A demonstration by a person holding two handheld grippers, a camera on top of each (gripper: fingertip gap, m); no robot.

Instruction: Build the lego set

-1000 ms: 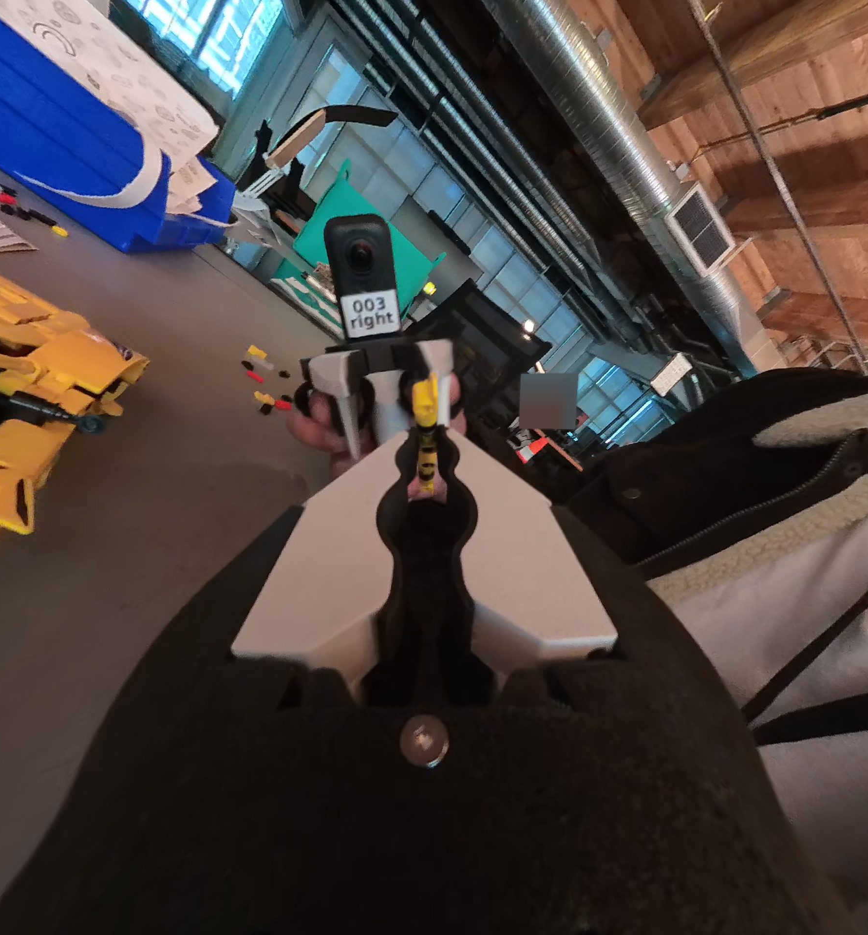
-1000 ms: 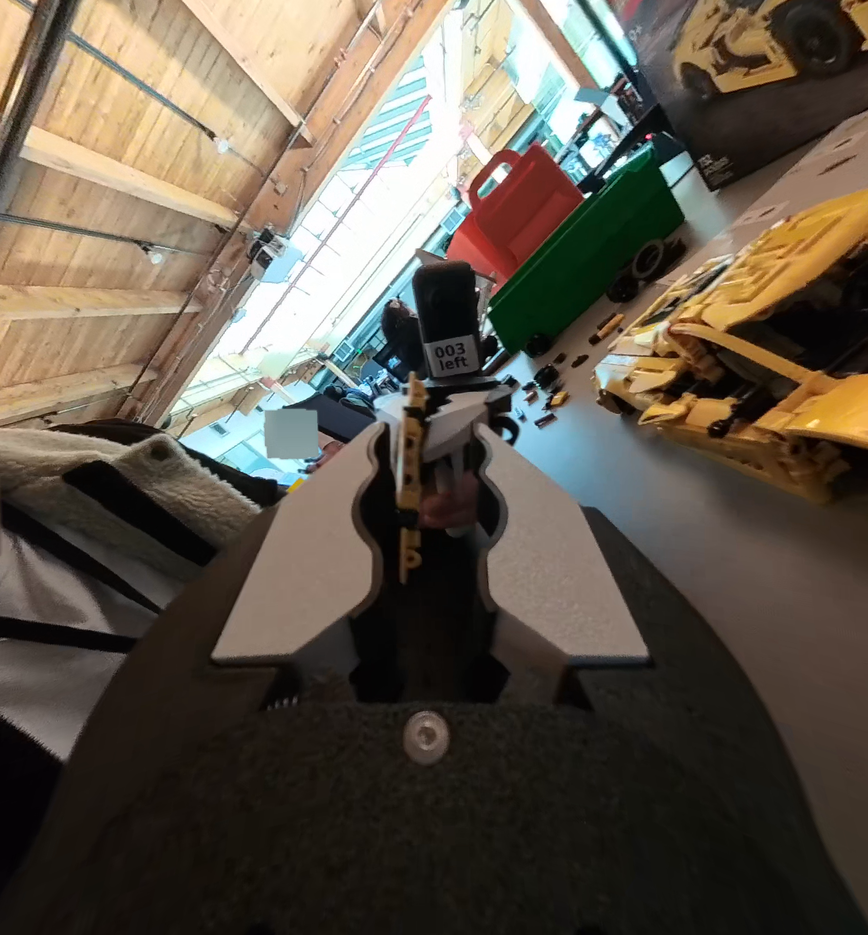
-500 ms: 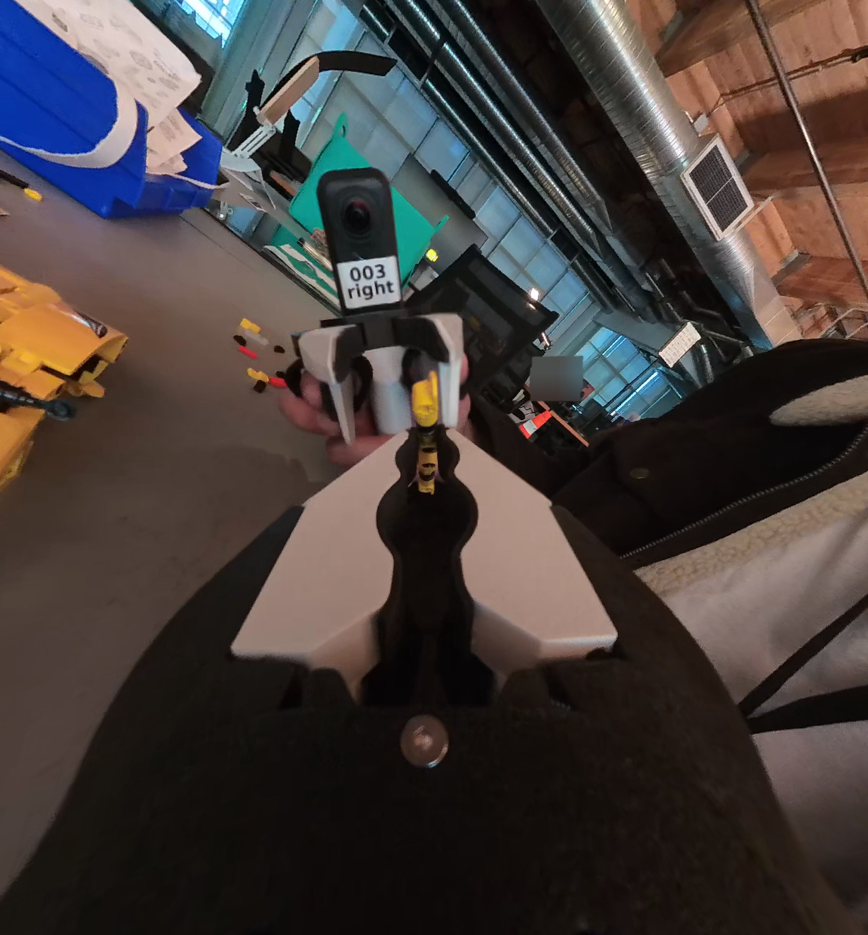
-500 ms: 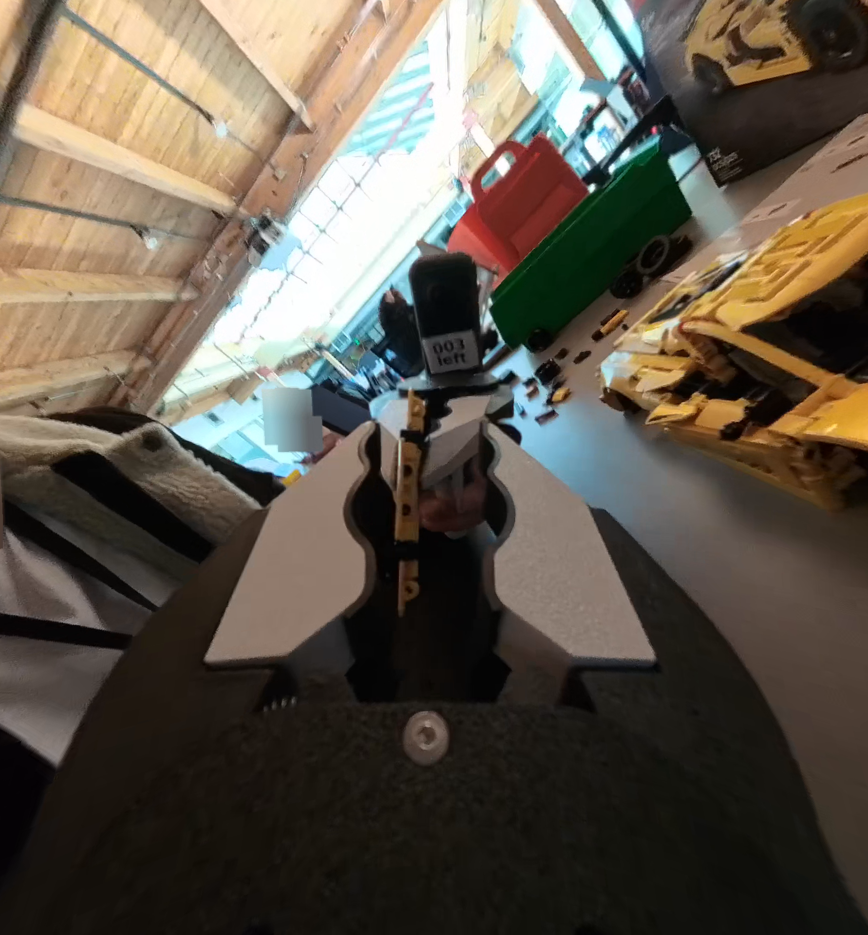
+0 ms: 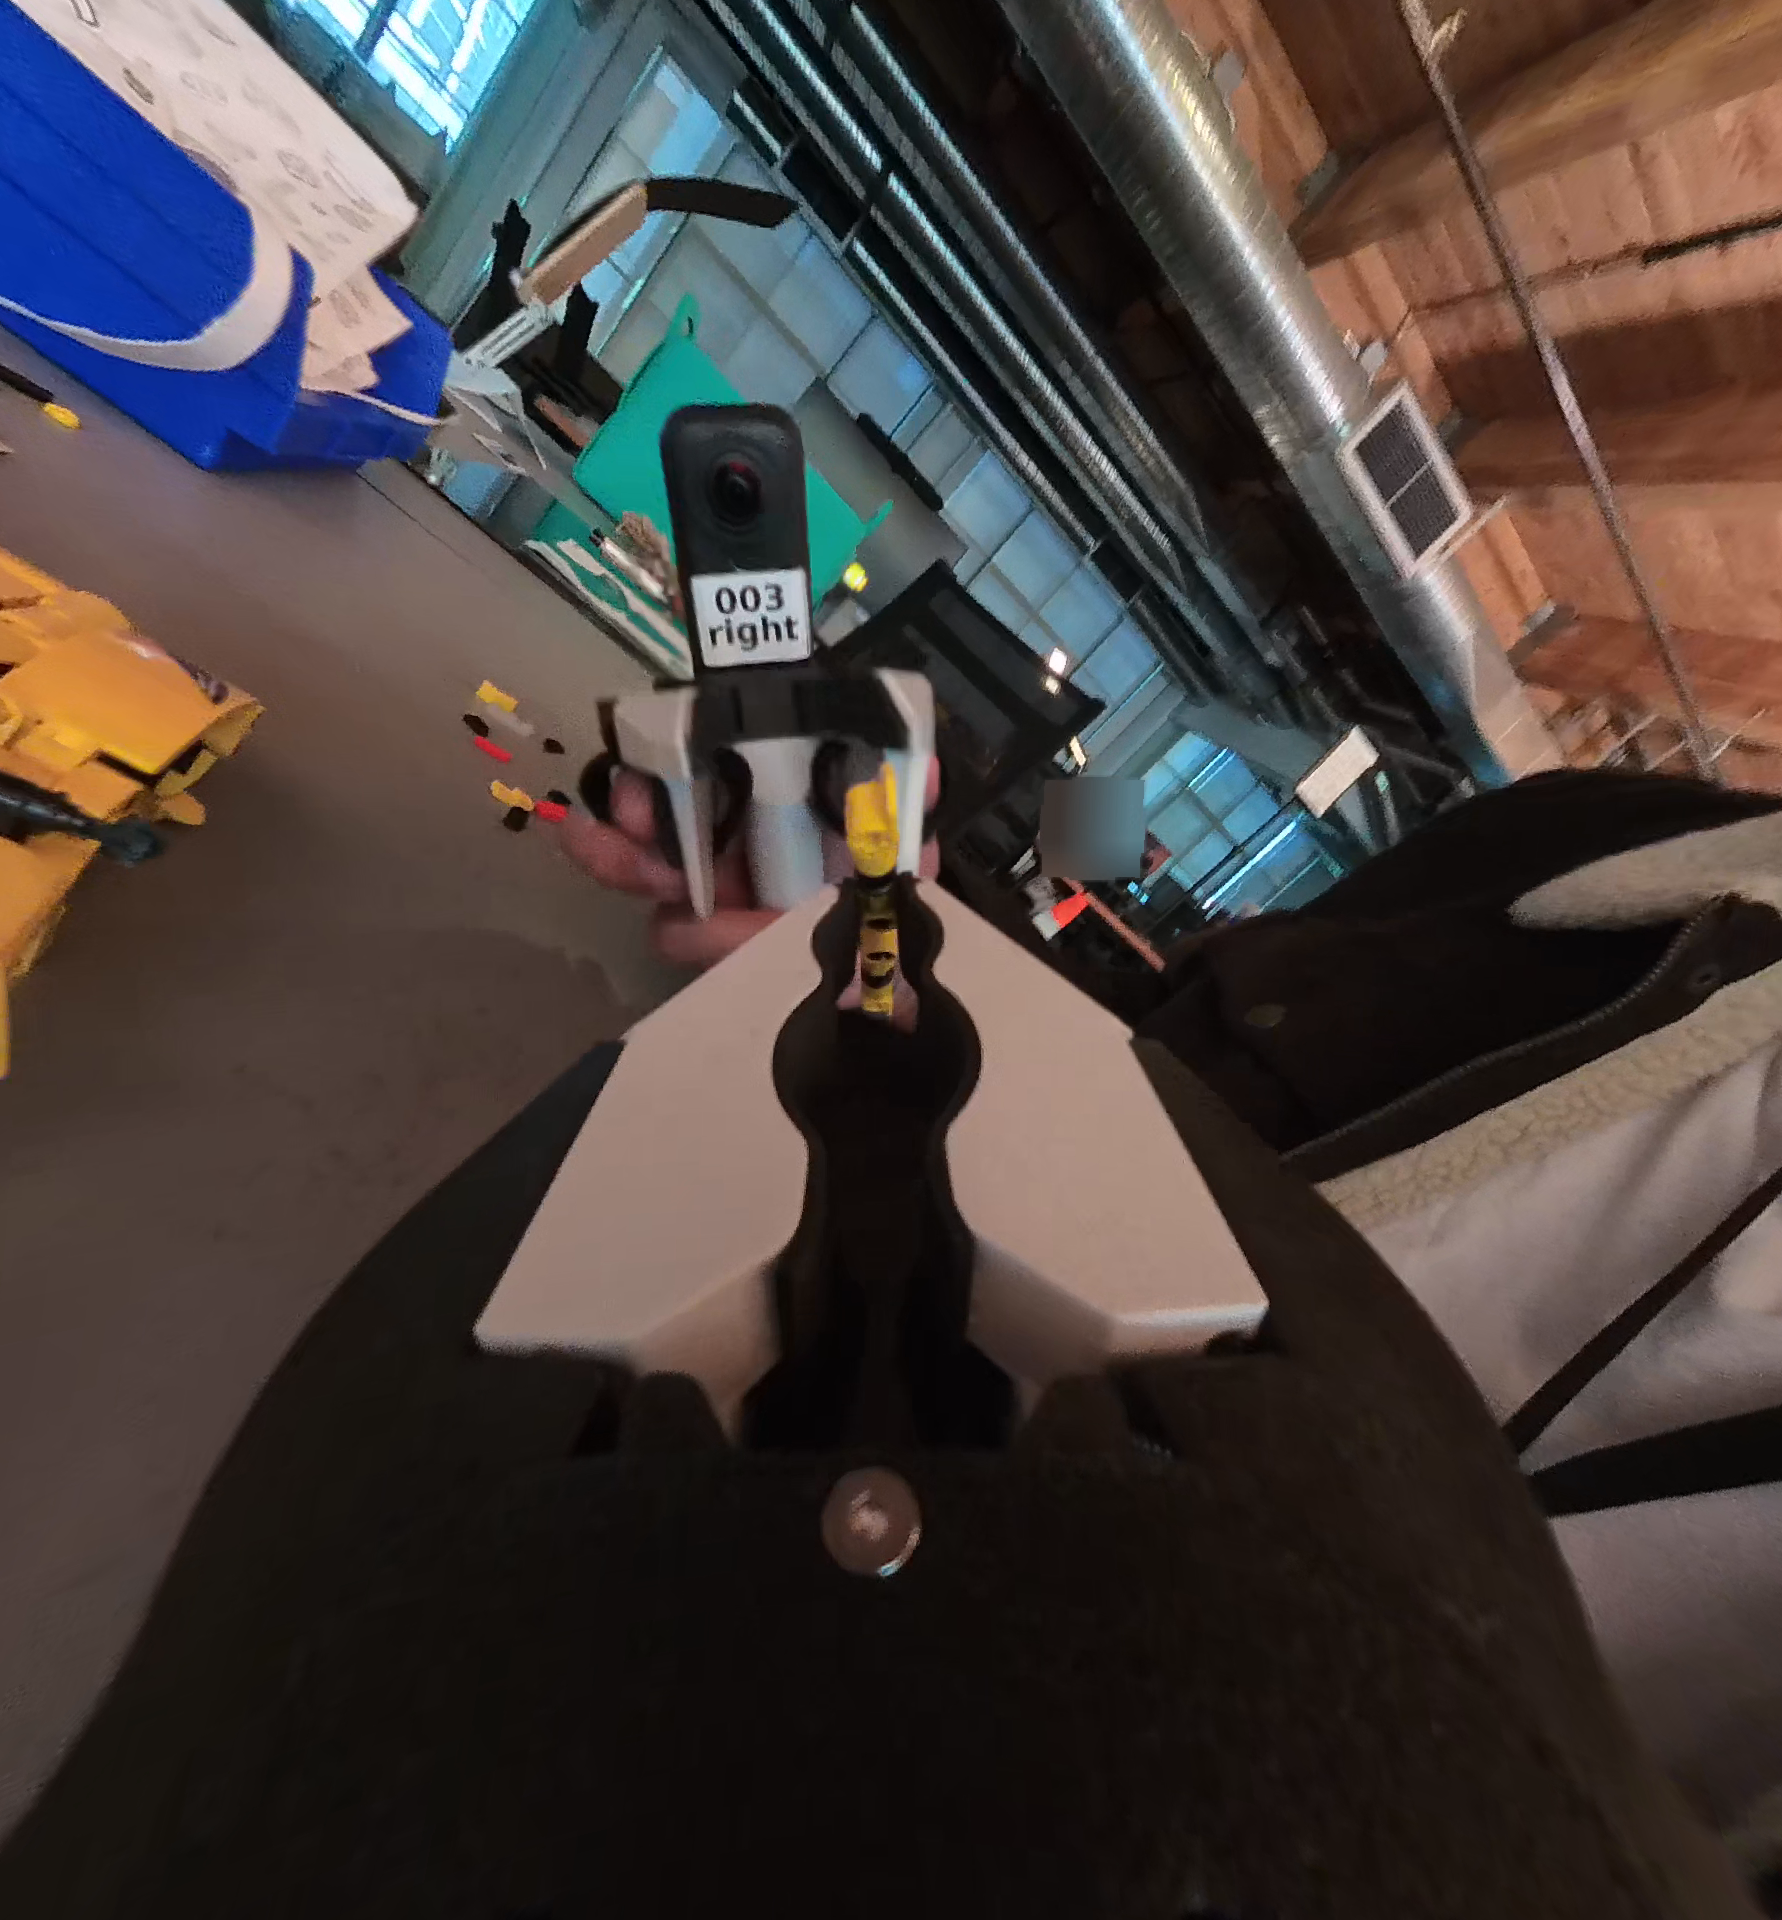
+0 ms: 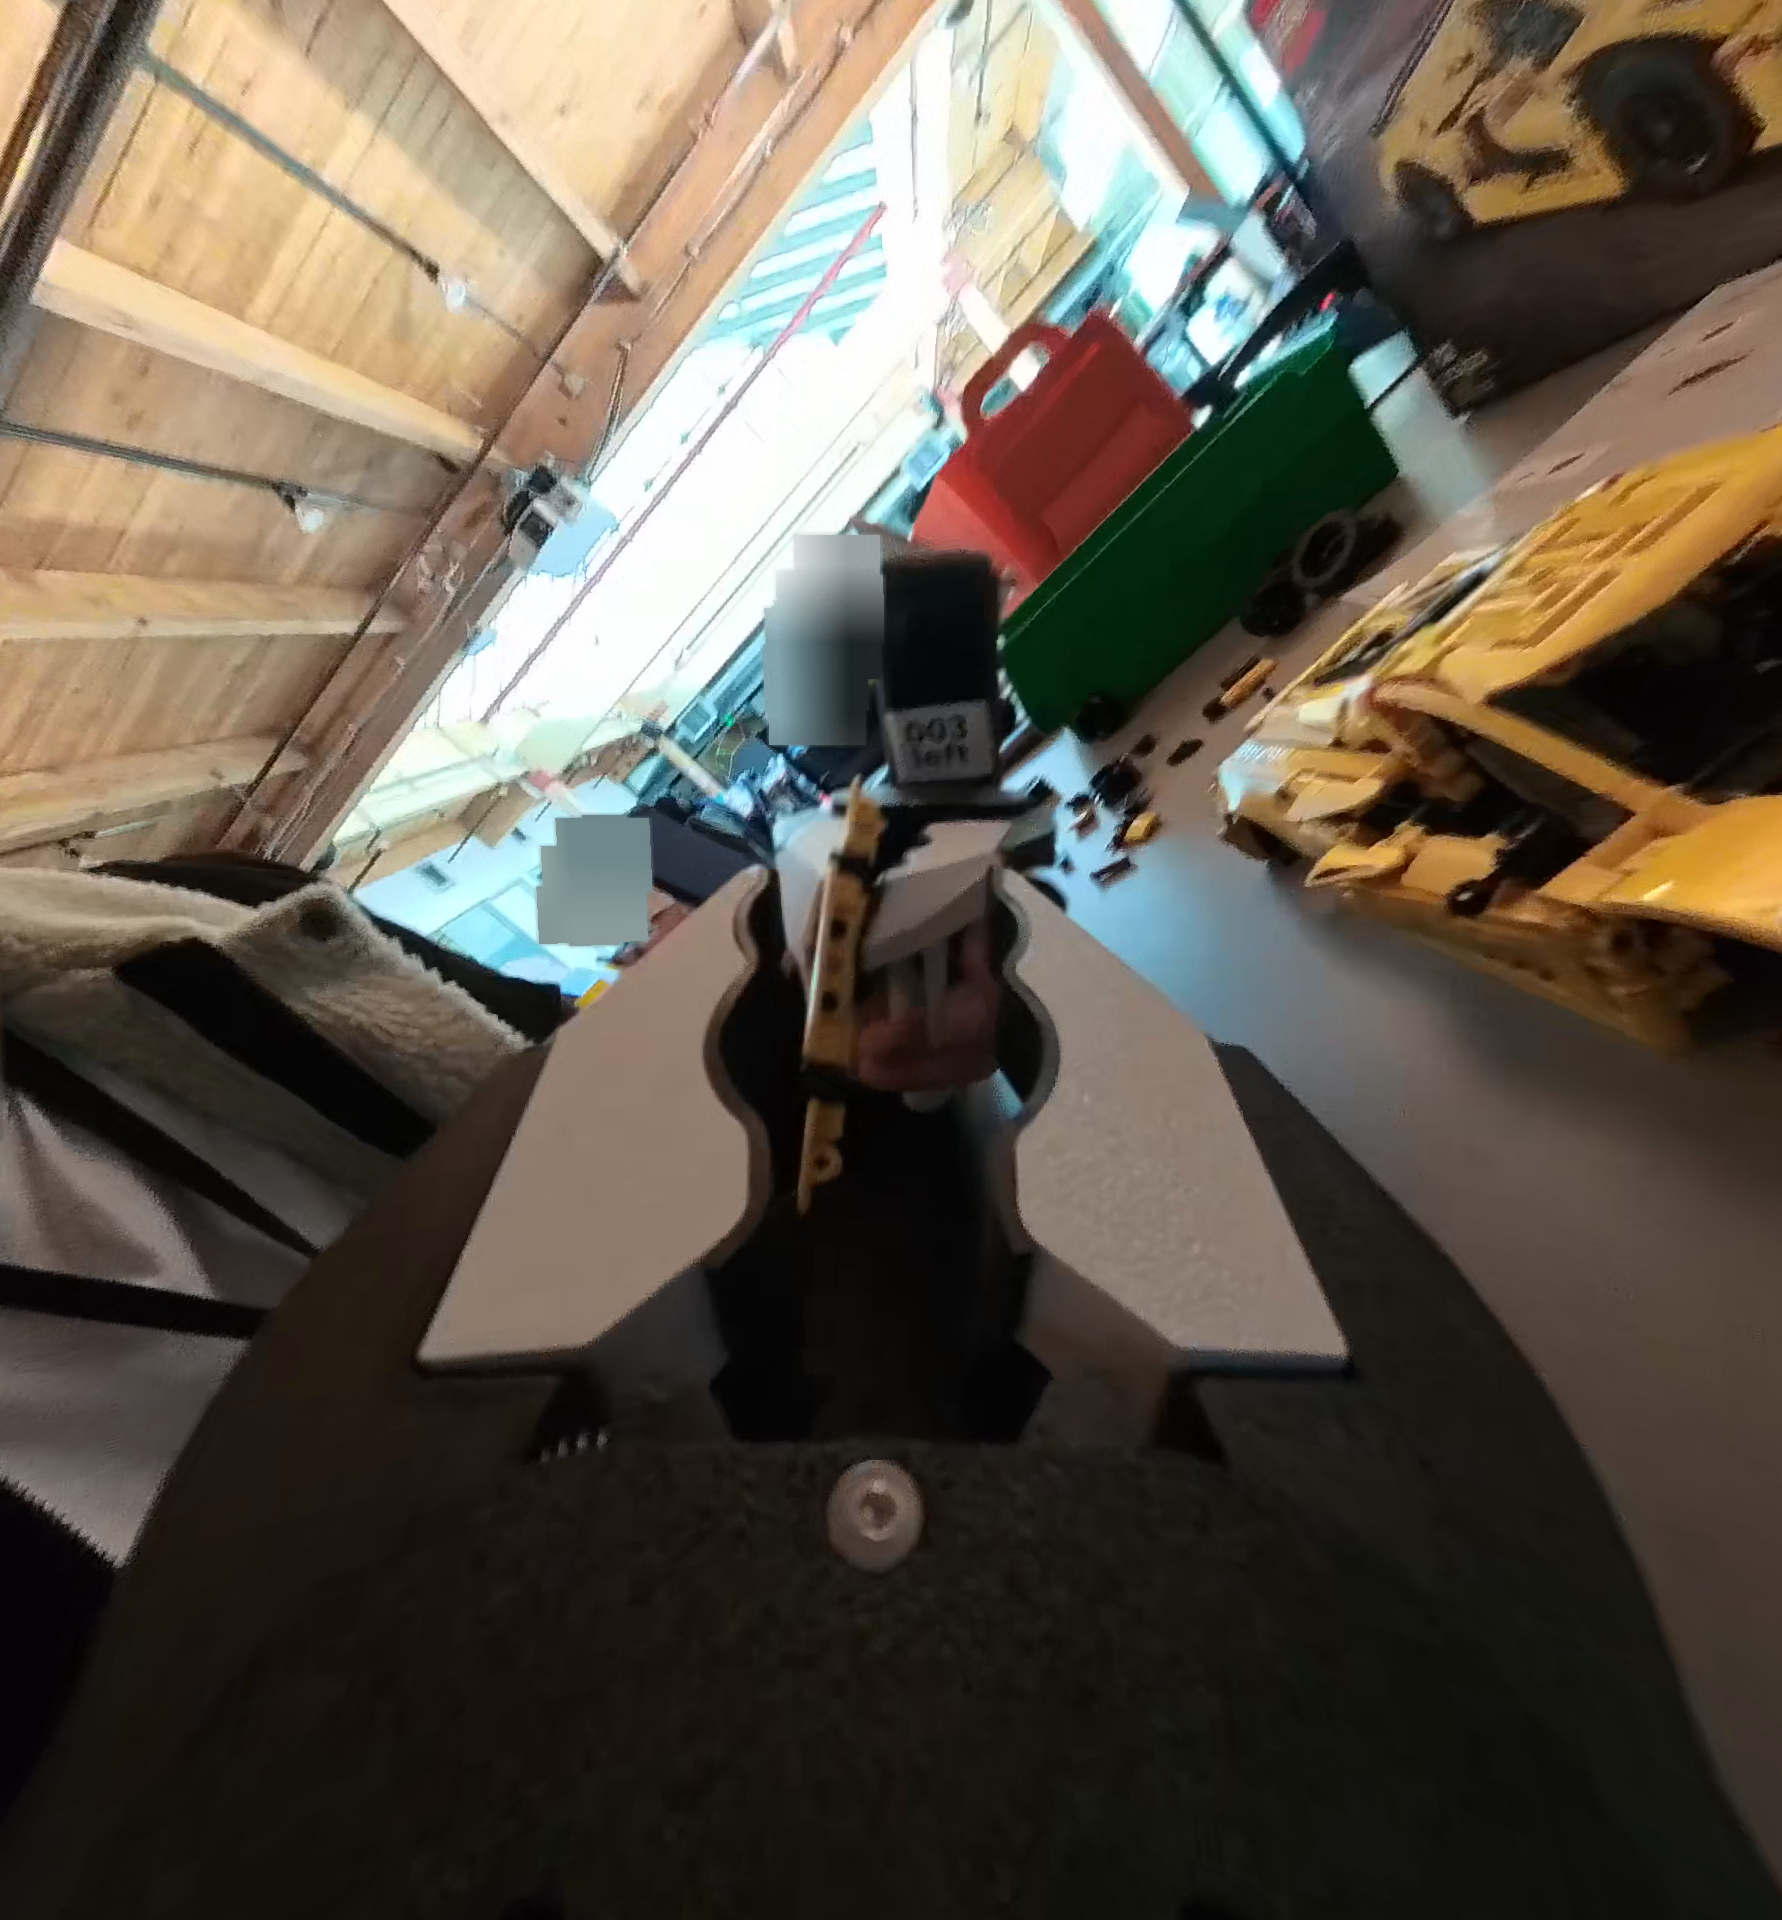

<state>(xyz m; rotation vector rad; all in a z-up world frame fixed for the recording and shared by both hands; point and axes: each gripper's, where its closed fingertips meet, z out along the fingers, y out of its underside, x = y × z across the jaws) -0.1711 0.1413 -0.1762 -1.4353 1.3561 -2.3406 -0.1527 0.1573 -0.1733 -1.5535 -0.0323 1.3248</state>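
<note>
My left claw (image 5: 874, 940) is pinched tight on the thin yellow lego strip (image 5: 874, 914) right at its tips; the right claw (image 6: 882, 940) faces it nose to nose, jaws gaping wide around the same strip's far end; yellow lego car (image 6: 1552, 831) sits off right of that claw.

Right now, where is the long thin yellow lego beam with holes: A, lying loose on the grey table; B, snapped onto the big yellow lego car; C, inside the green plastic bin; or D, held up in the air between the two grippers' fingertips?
D: the long thin yellow lego beam is up off the grey table, pinched at the left gripper tips and reaching between the right gripper fingers, away from the big yellow lego car.
</note>
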